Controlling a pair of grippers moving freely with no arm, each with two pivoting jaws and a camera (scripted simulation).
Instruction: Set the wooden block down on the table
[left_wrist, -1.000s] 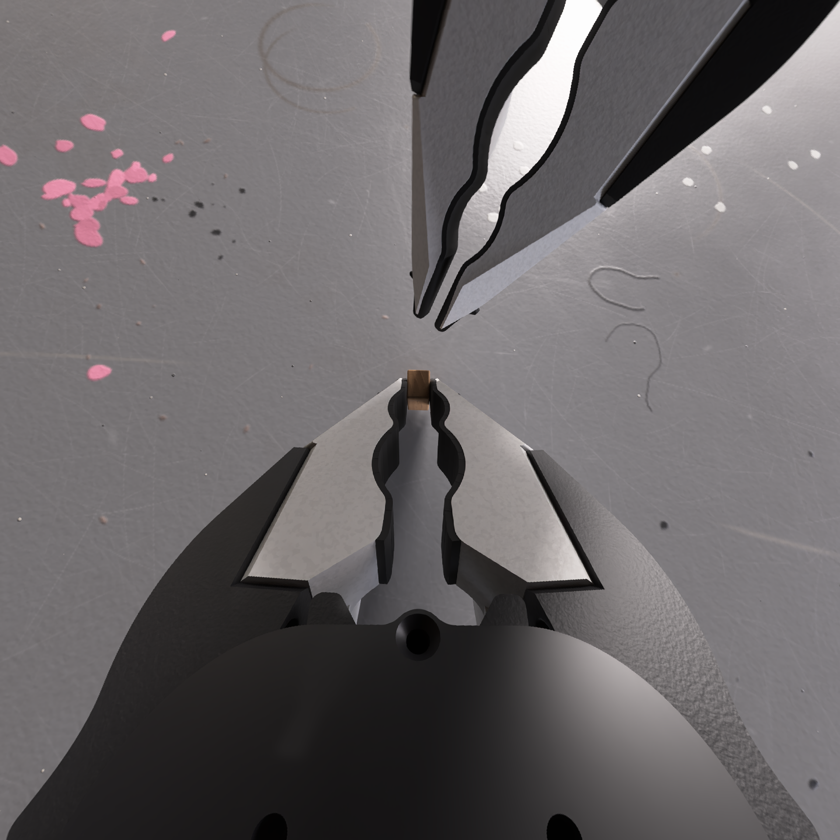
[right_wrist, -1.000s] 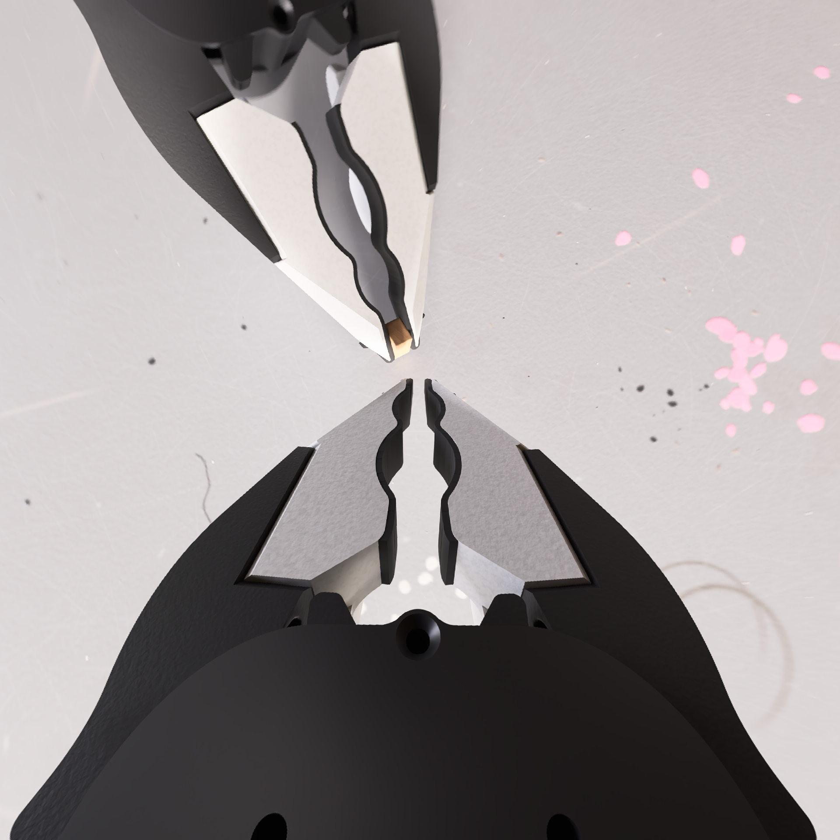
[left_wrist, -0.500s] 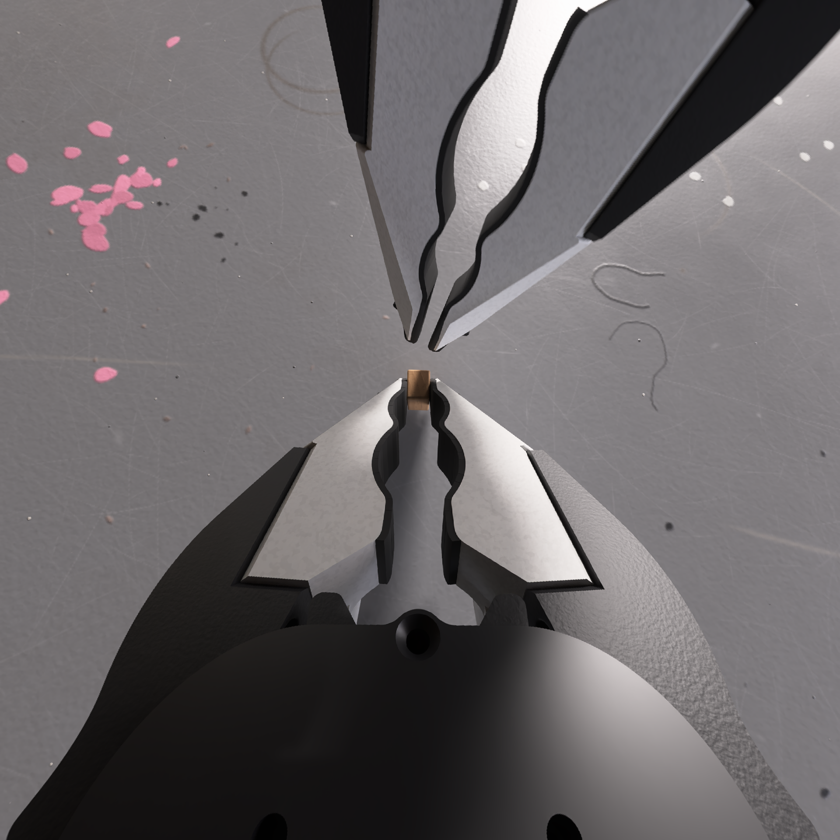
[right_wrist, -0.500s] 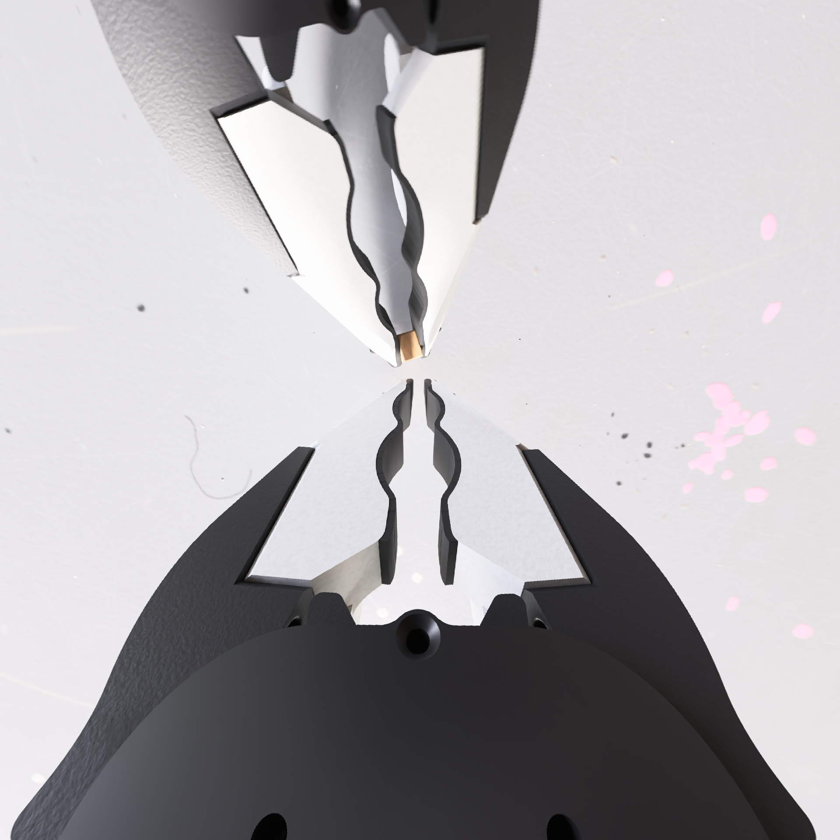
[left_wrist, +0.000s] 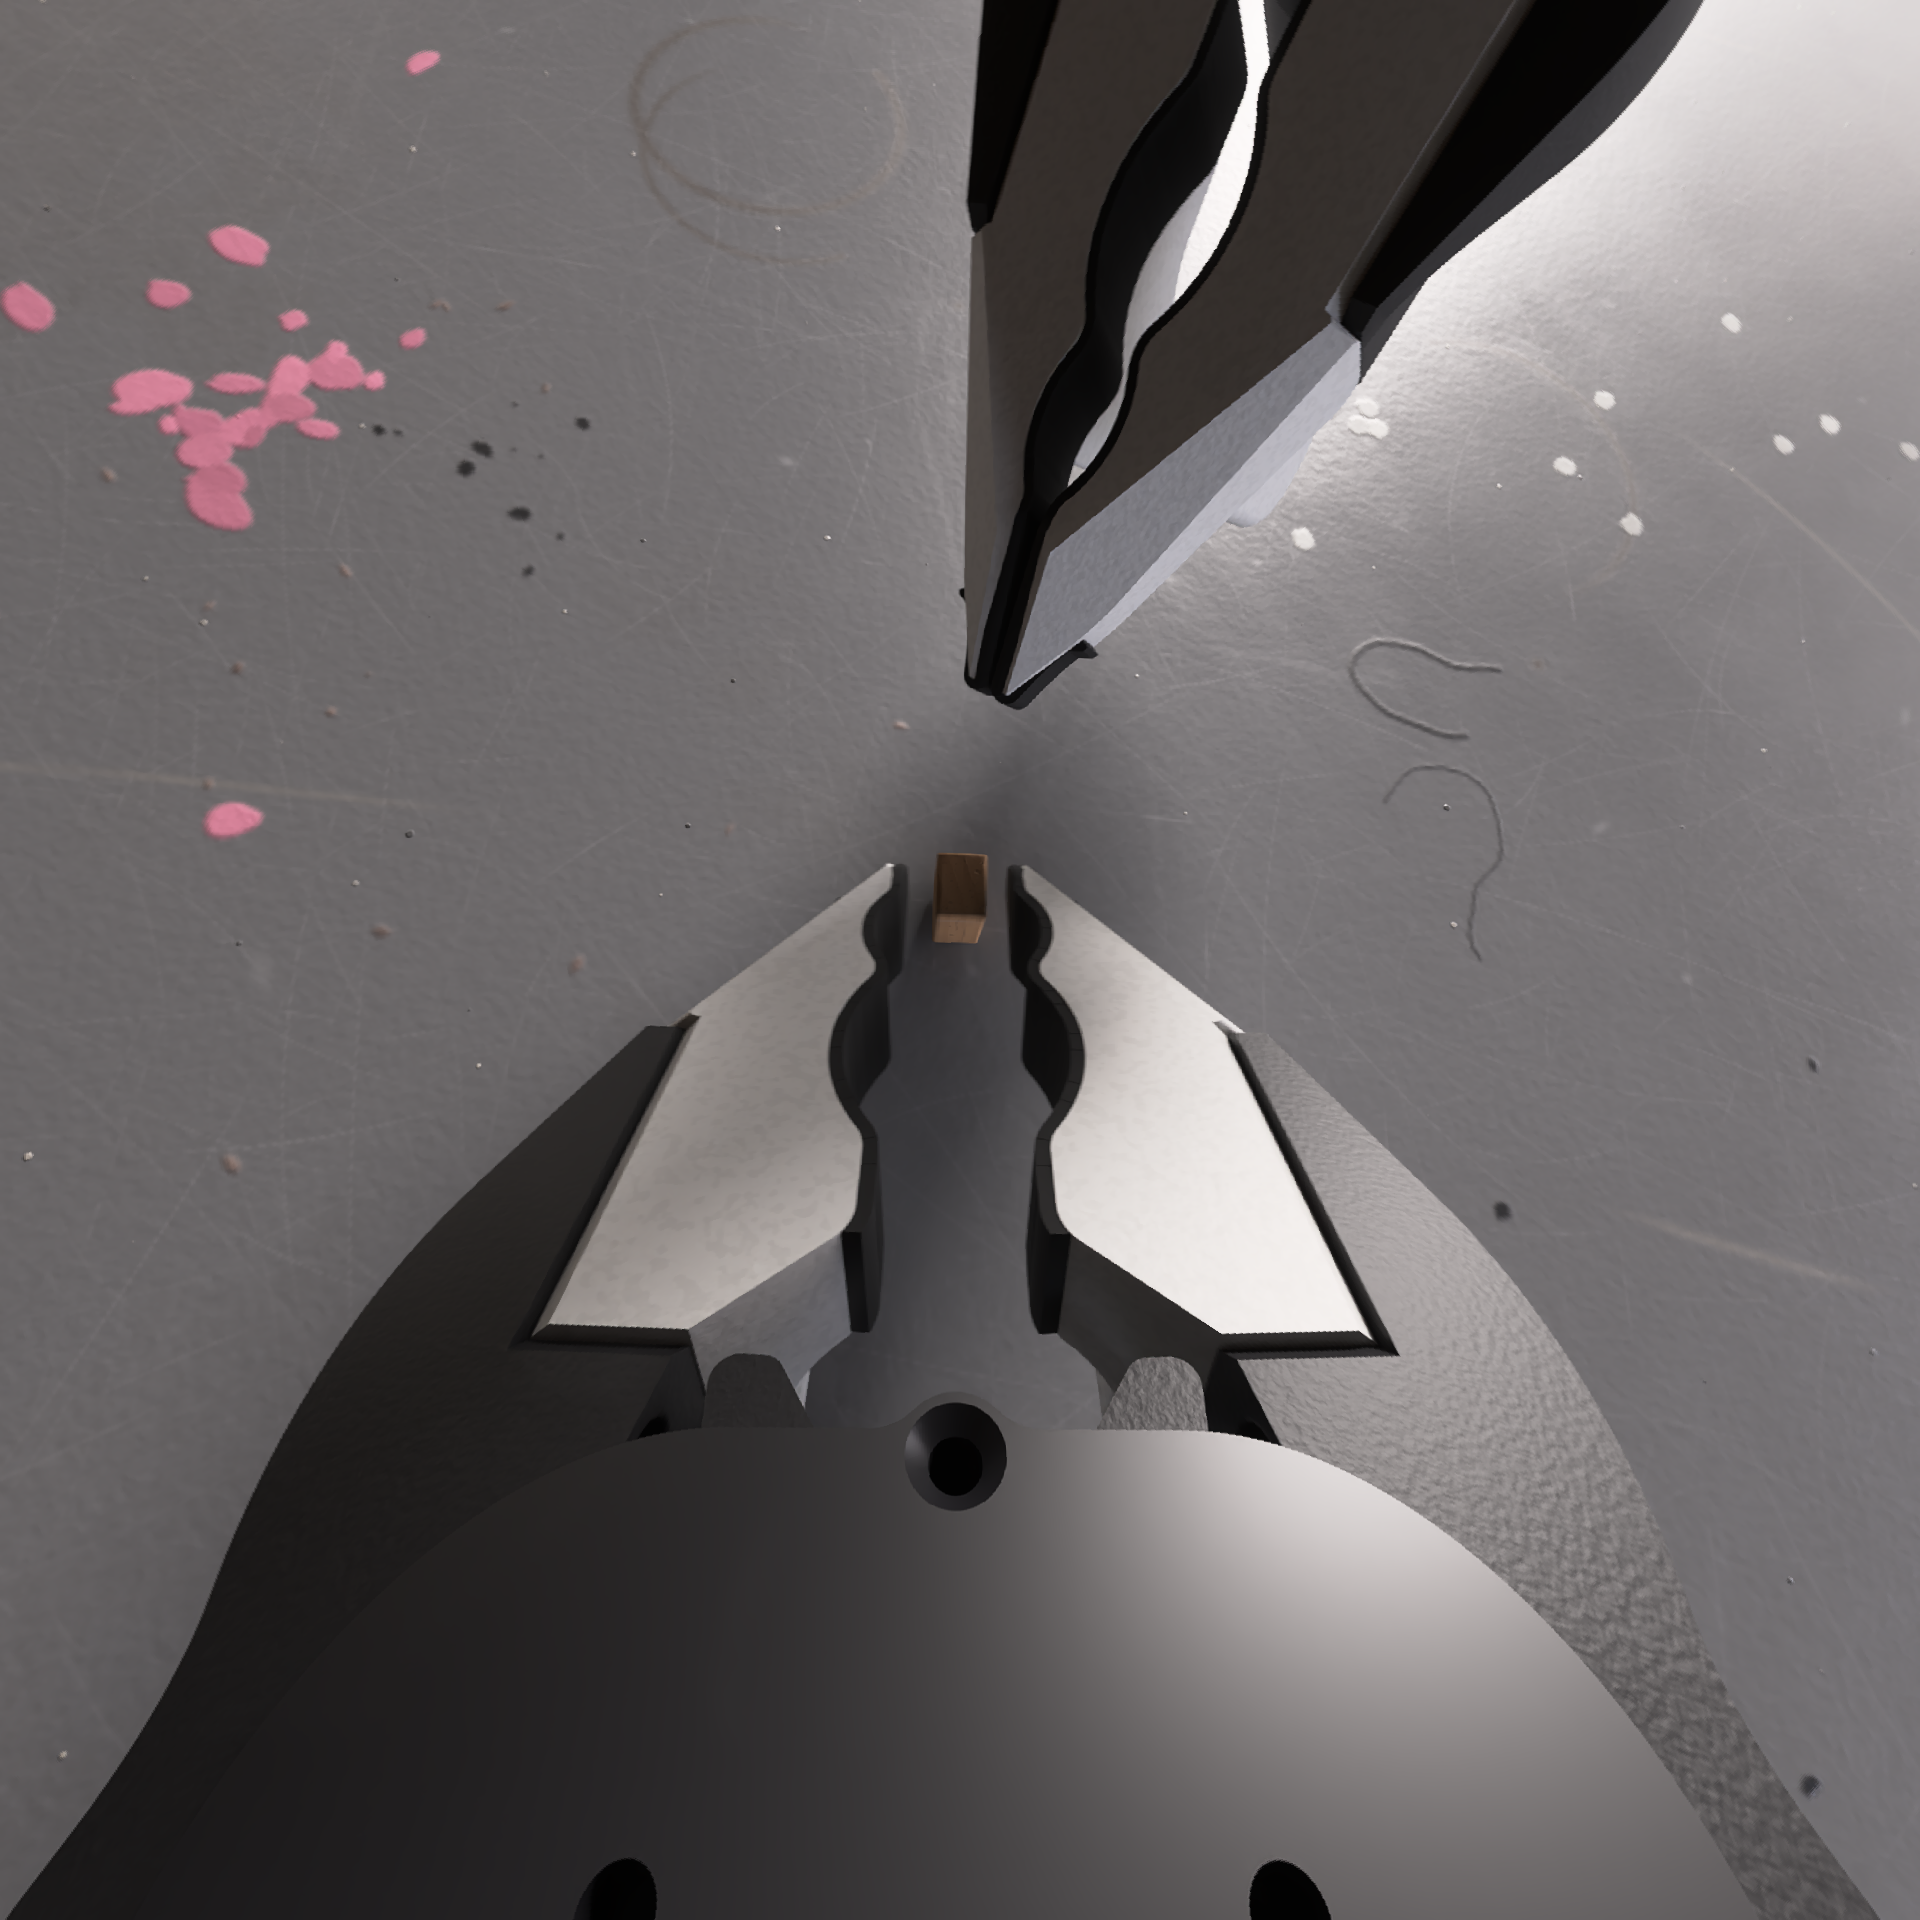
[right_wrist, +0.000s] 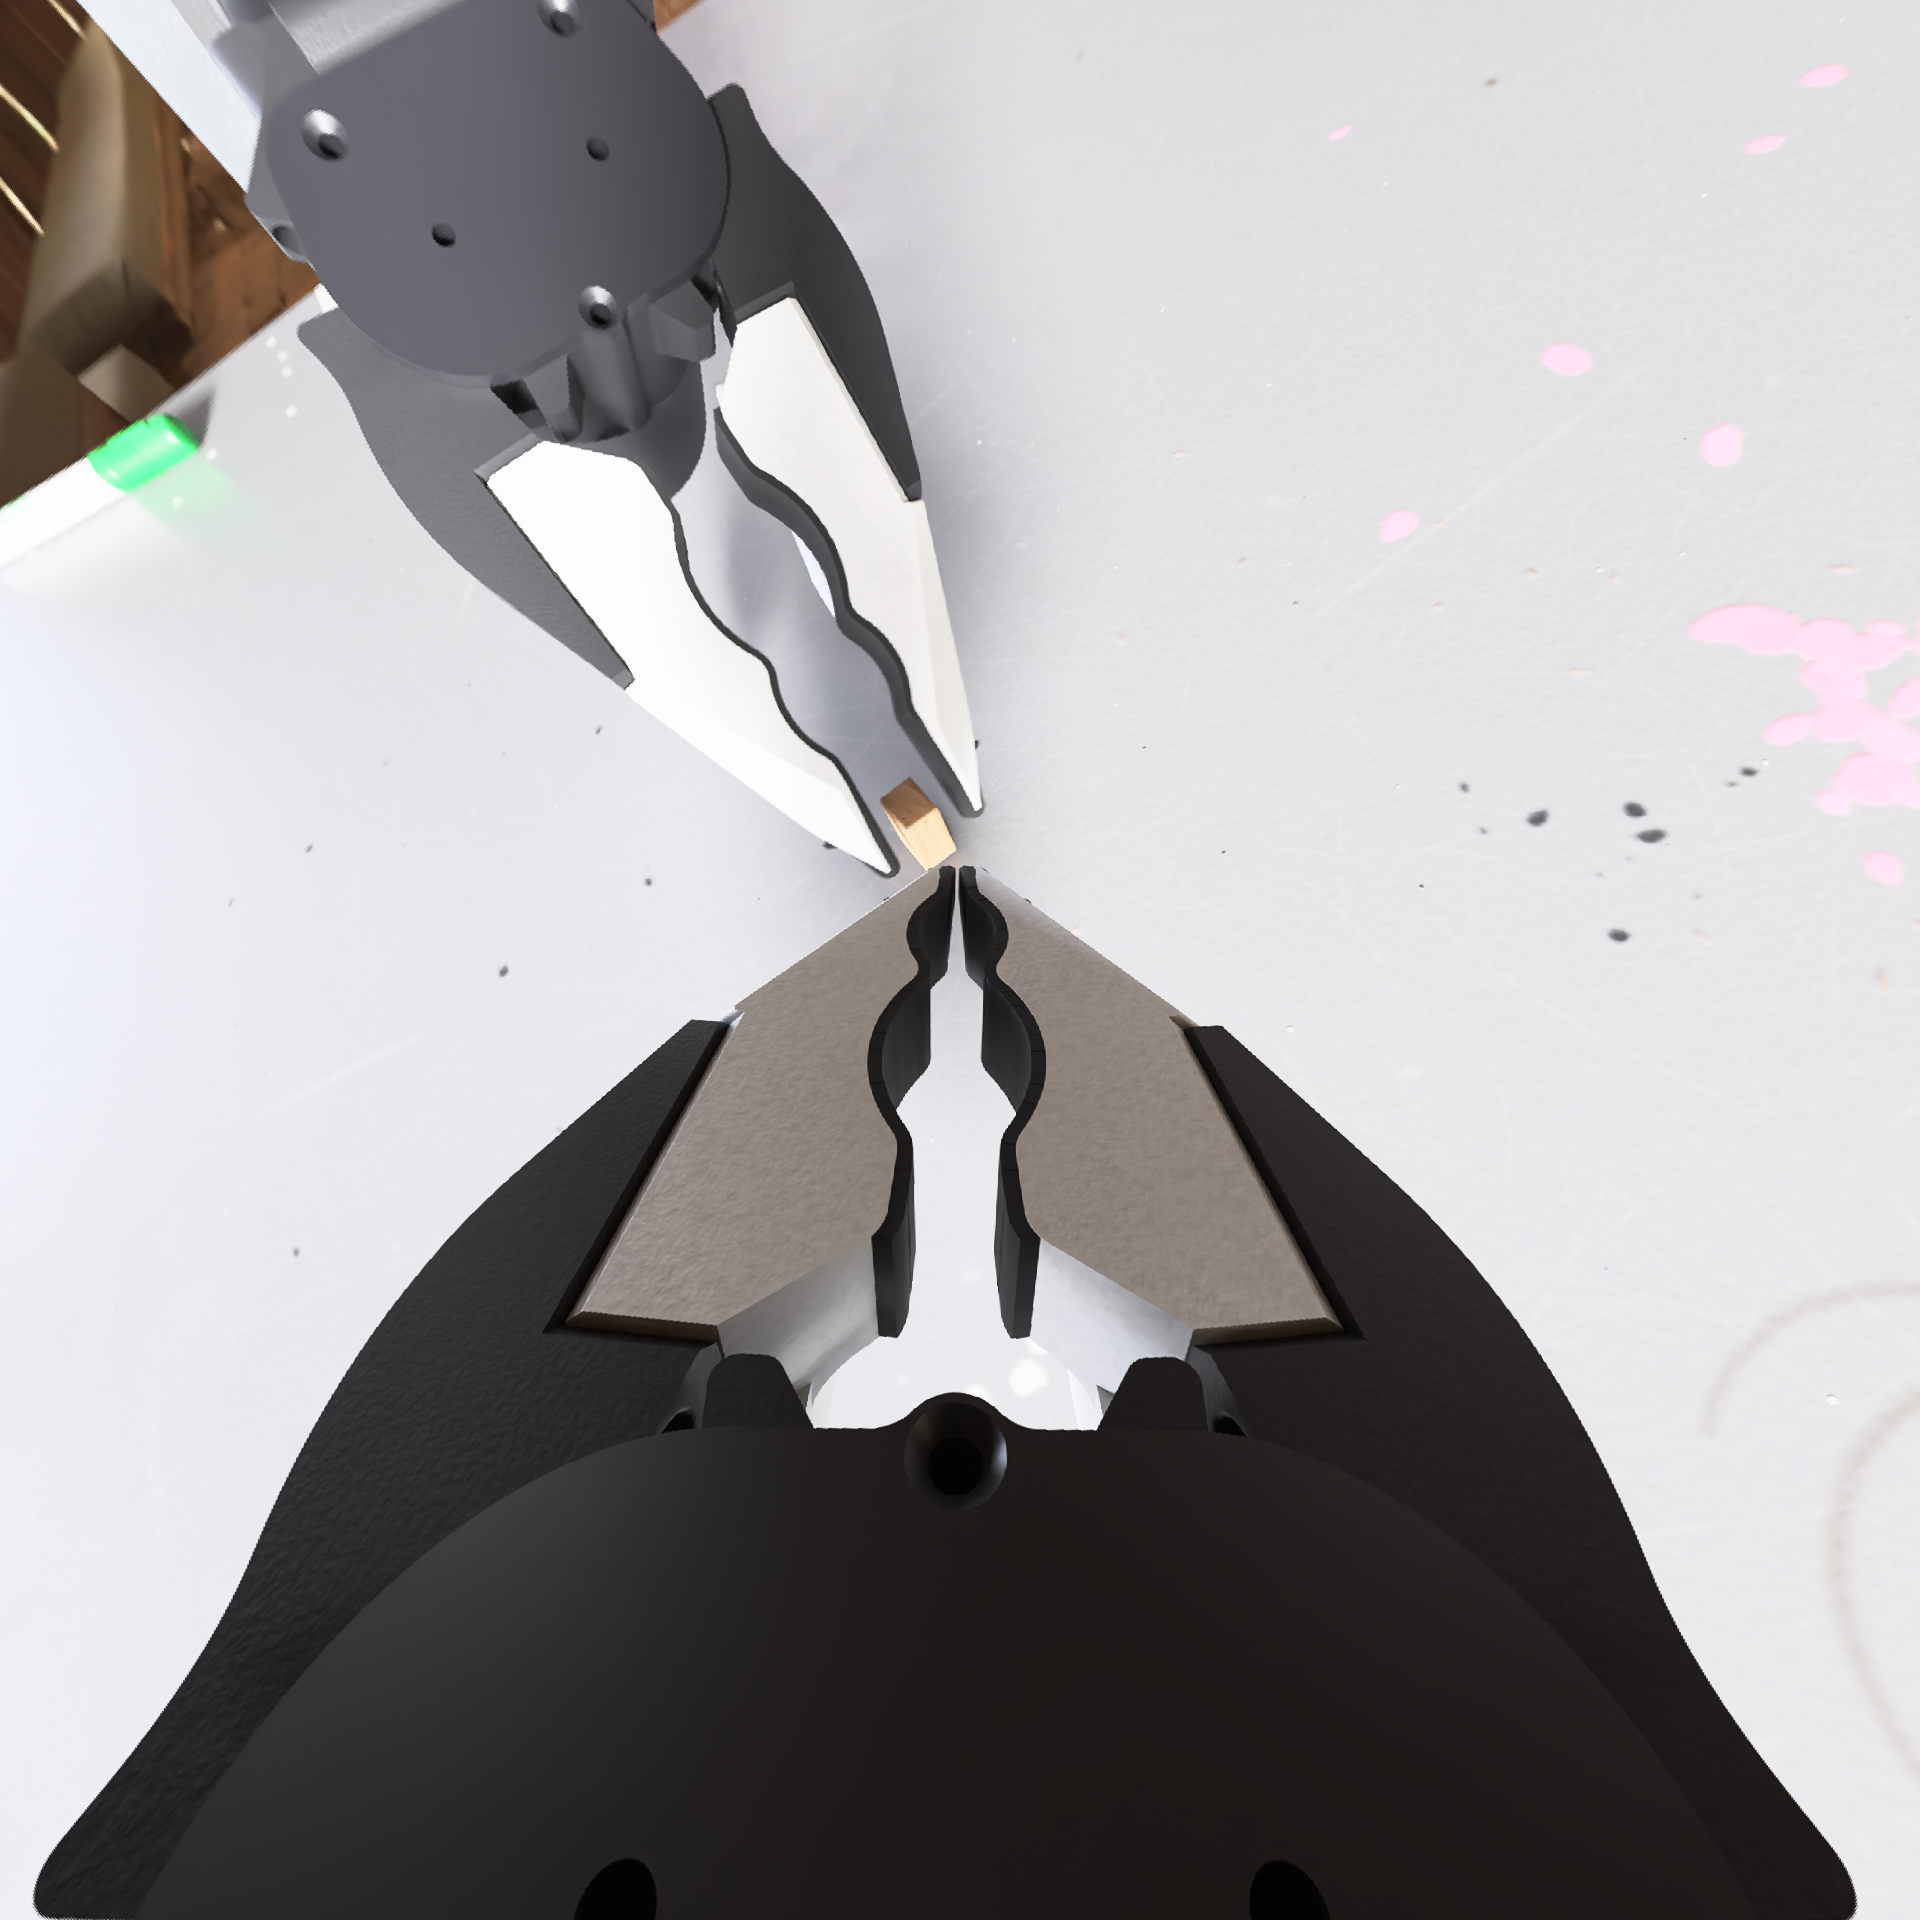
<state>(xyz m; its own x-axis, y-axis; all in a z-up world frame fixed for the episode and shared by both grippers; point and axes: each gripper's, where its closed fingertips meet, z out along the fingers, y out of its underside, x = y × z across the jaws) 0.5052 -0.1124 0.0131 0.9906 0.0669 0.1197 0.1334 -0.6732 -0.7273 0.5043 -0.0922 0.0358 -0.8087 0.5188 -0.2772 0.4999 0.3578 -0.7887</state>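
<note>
The small wooden block (left_wrist: 958, 899) lies on the grey table (left_wrist: 468, 1039) between my left gripper's (left_wrist: 954, 873) fingertips, with a gap on each side. The left gripper is open and touches nothing. My right gripper (left_wrist: 997, 691) points at it from the far side, tips a short way beyond the block, jaws closed and empty. In the right wrist view the right gripper (right_wrist: 956, 878) is shut, just short of the block (right_wrist: 920, 821), which sits loose between the left gripper's (right_wrist: 928, 834) spread fingers.
Pink paint splatter (left_wrist: 229, 416) lies to the left, thin thread squiggles (left_wrist: 1444, 769) to the right and a faint ring mark (left_wrist: 769, 125) farther off. A green-capped object (right_wrist: 140, 452) lies by the table edge (right_wrist: 260, 343) behind the left gripper.
My left gripper has opened and let go of the block, which now sits free between its fingers. My right gripper has closed its narrow gap and drawn back a little.
</note>
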